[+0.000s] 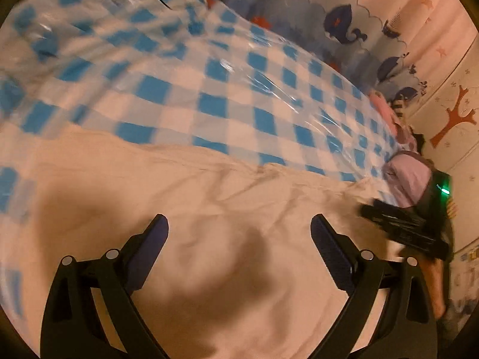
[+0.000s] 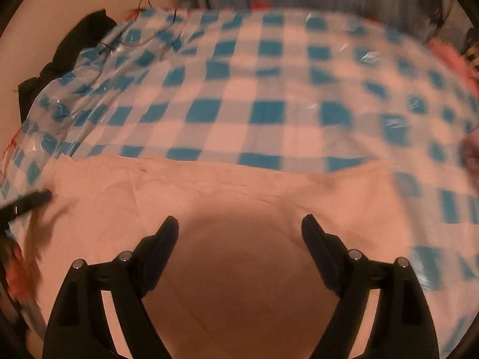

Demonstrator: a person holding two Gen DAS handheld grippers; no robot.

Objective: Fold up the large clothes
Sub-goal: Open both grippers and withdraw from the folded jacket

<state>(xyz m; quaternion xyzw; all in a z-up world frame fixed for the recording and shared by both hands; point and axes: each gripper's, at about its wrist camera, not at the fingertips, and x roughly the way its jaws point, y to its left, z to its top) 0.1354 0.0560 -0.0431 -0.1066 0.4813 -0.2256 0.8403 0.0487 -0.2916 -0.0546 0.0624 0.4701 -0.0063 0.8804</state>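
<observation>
Looking down along your left gripper [image 1: 239, 230], you have its jaws spread wide with nothing between them, poised over the pale cloth [image 1: 209, 197] that lies spread on the near part of the bed. Your right gripper [image 2: 239, 230] is likewise wide apart and empty, above the same cloth [image 2: 209, 185]. No pad presses on the fabric in either view.

The cloth's far edge runs left to right across the blue-and-white checked cover [image 1: 233, 89], wrinkled toward the right in the left wrist view and fairly straight in the right wrist view. Beyond that edge, the checked cover [image 2: 266, 68] stretches bare to the far side, so you have open room ahead.

On the right in the left wrist view, a folded lilac pile [image 1: 410, 179] sits by the bed's edge, close to the wall with its tree sticker [image 1: 455, 116]. On the far left in the right wrist view, a dark garment [image 2: 69, 51] lies at the cover's corner. The cloth's left edge meets the checked cover just beside your other gripper's tip [image 2: 30, 200].
</observation>
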